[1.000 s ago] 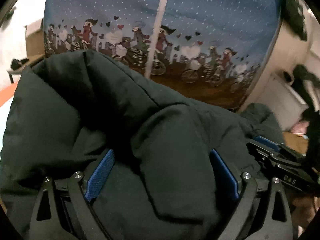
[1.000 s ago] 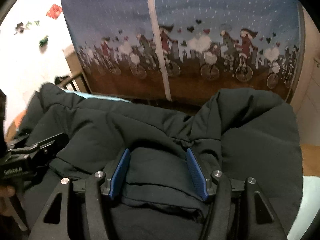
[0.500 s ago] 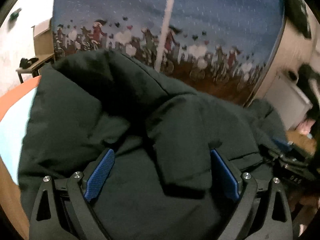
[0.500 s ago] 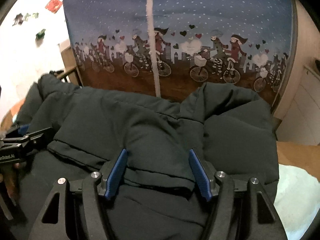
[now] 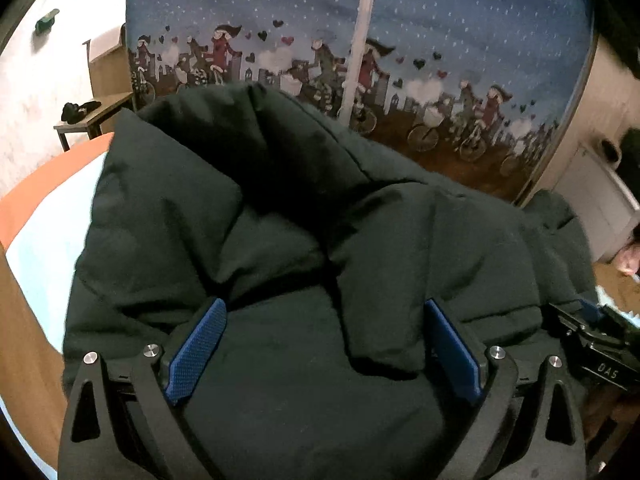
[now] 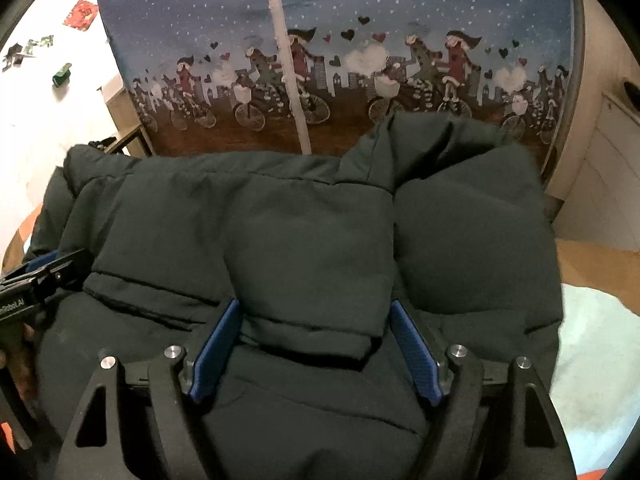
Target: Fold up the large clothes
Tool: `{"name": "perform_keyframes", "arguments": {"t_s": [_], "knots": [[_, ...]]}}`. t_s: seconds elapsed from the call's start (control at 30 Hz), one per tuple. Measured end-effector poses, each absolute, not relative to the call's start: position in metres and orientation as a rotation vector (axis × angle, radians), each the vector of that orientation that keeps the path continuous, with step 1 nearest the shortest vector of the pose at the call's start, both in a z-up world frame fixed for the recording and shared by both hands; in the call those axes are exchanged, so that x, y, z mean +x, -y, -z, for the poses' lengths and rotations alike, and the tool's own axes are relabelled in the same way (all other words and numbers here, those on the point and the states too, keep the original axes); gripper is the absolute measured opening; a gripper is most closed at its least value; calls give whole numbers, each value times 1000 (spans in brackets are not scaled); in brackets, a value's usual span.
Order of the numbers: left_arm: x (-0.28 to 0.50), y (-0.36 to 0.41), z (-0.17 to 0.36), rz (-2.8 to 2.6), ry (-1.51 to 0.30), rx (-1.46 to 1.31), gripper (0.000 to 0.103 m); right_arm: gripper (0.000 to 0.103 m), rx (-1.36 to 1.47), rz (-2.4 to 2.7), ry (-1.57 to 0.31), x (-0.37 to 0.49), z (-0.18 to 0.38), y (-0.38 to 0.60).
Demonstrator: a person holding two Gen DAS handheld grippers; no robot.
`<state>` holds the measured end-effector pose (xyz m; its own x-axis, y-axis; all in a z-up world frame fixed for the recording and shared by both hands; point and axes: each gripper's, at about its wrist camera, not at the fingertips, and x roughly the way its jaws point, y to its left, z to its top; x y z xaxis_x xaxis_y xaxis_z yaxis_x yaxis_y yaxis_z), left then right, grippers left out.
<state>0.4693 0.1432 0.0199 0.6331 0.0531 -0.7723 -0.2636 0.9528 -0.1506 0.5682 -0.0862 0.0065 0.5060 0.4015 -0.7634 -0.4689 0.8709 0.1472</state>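
Looking along my left gripper [image 5: 324, 344], I see its blue pads [image 5: 196, 350] standing wide apart with the dark padded jacket [image 5: 280, 220] bulging up between them; the fabric fills the gap, but I cannot tell whether either pad actually presses it, so I call these jaws apart, not clamped. The jacket lies heaped on a pale blue sheet [image 5: 52, 248] that shows at the left, with an orange edge [image 5: 48, 184] beyond it. At the far right of this view my right gripper [image 5: 596, 344] pokes in, resting against the jacket's right side.

Through the right wrist camera, my right gripper [image 6: 316, 344] also stands with its pads [image 6: 416, 354] apart, a folded flap of the jacket [image 6: 312, 240] lying between them and a stitched seam running off to the left. The left gripper [image 6: 32, 284] shows at the left edge, touching the jacket. Pale bedding [image 6: 592, 340] is visible at the right.

Beyond the jacket in both views hangs a blue curtain [image 6: 400, 12] printed with cyclists, hearts and a skyline, and a white pole [image 6: 286, 64] runs down in front of it. A small wooden side table [image 5: 96, 116] stands far left, with something dark on it.
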Motion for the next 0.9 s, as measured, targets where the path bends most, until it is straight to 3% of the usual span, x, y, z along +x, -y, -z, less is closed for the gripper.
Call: {"name": "perform_keyframes", "arguments": {"t_s": [0.13,0.4,0.63,0.9], "knots": [[449,-154,-31,-187,-780,-343,97,76,-24,-518,-866,559,-15,99],[455,-155,-43,-190,-829,-361,97,76,-13,-512,-856,552,-29,106],[431,-163,-60,-185,-797,-448,97,87,89,-495,-836,538,-53,132],[398,-138,-113,-128,-777,-315,97,94,83,-491,-789,506,-93,148]]}}
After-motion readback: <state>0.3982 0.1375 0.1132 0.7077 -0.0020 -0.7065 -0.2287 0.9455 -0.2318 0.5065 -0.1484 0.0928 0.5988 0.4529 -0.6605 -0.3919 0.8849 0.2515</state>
